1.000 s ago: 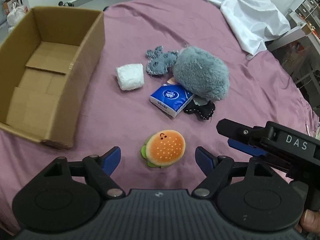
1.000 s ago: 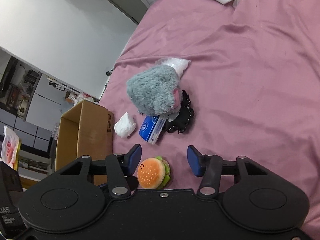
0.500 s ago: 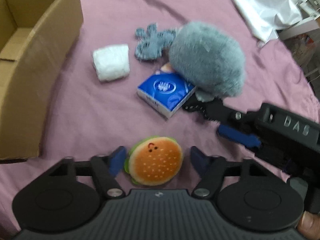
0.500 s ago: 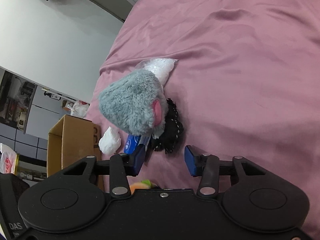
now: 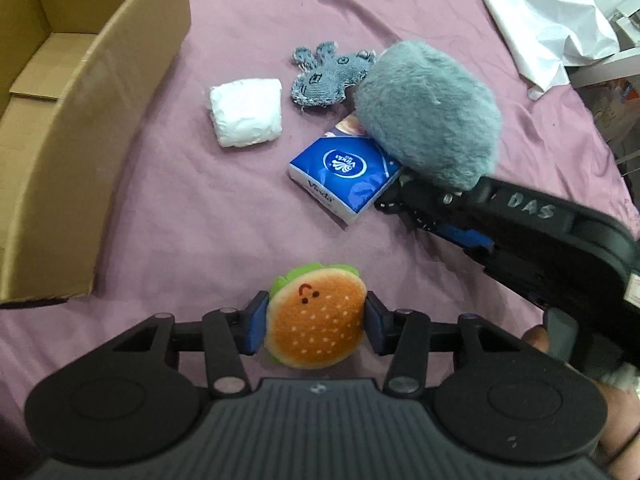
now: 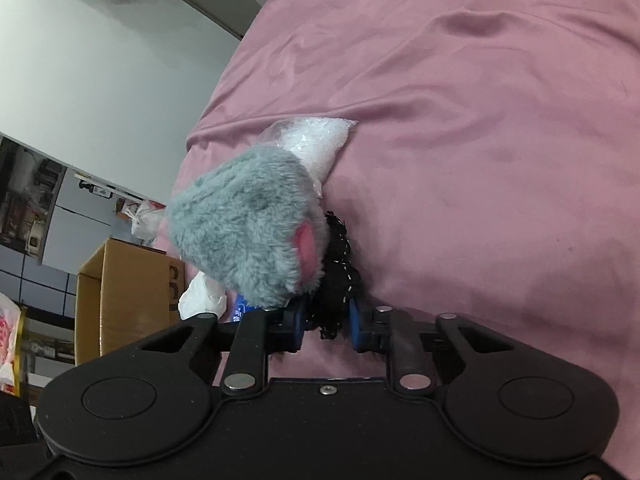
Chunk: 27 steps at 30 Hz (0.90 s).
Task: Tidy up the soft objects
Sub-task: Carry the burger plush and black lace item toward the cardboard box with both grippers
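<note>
My left gripper (image 5: pixel 314 330) is shut on a hamburger plush (image 5: pixel 316 320) lying on the pink bedsheet. My right gripper (image 6: pixel 326 326) is shut on a black fabric toy (image 6: pixel 334 280) beside a grey fluffy plush (image 6: pixel 244 232). In the left wrist view the right gripper (image 5: pixel 440 216) reaches under the grey plush (image 5: pixel 428 112), next to a blue tissue pack (image 5: pixel 344 172). A white soft bundle (image 5: pixel 246 112) and a denim toy (image 5: pixel 328 76) lie beyond. An open cardboard box (image 5: pixel 80 120) stands at the left.
A white sheet (image 5: pixel 540 12) lies crumpled at the far right of the bed. A clear plastic bag (image 6: pixel 316 144) lies behind the grey plush. The bed's edge and a wall are at the left of the right wrist view.
Both grippers moved forward and closed: the left on the hamburger plush, the right on the black fabric toy under the grey plush.
</note>
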Each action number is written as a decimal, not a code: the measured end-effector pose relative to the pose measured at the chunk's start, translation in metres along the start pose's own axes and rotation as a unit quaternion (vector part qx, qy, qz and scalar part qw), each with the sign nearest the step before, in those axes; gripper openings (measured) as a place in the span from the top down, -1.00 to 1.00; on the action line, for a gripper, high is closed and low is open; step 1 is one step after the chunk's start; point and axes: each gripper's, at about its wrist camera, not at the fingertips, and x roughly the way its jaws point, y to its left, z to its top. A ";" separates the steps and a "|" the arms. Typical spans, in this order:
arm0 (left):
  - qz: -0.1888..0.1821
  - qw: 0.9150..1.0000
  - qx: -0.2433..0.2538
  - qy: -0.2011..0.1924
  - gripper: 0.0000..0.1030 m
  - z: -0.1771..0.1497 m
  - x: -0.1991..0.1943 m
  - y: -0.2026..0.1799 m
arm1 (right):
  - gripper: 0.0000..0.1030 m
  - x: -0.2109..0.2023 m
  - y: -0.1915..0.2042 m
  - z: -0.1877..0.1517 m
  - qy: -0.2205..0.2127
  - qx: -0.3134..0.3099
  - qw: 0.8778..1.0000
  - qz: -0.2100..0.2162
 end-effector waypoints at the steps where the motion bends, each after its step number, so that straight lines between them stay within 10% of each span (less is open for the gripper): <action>1: -0.002 1.000 -0.001 -0.003 0.07 -0.002 -0.003 0.001 | 0.70 -0.002 -0.001 -0.001 0.002 0.008 1.000 0.004; 27: -0.055 0.995 -0.020 -0.085 0.07 -0.036 -0.107 0.037 | 0.75 -0.095 0.071 -0.057 -0.046 -0.019 0.999 -0.016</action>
